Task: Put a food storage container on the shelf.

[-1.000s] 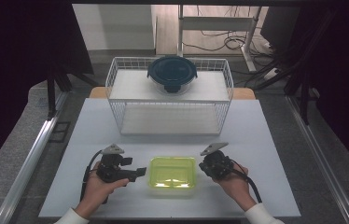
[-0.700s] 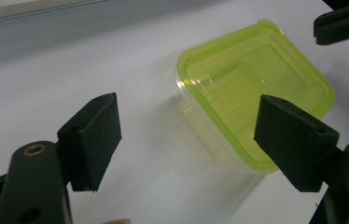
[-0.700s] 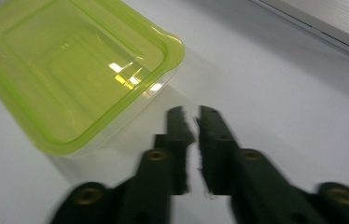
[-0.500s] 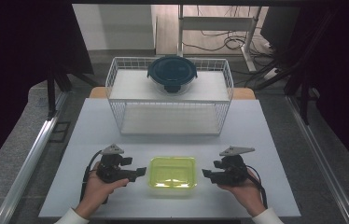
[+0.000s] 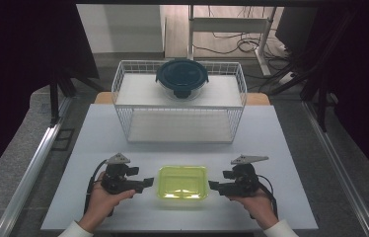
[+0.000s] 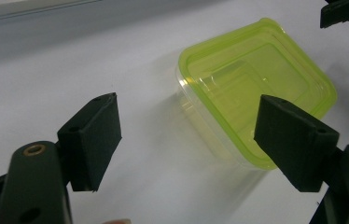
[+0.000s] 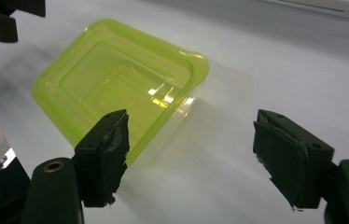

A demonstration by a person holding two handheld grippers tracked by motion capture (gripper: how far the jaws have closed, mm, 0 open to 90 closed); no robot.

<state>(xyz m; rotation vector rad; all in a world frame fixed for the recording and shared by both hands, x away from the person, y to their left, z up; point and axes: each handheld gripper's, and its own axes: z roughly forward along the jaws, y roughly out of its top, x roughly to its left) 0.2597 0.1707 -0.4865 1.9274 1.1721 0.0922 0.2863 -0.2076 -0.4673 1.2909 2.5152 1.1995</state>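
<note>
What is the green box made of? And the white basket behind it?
The green box looks like thin plastic: a glossy, see-through lime lid that catches light glints, over a clear tub, as the right gripper view shows. The white basket seems to be metal wire with a white coating, since its walls are a thin open grid; the coating itself is hard to judge from here.
</note>
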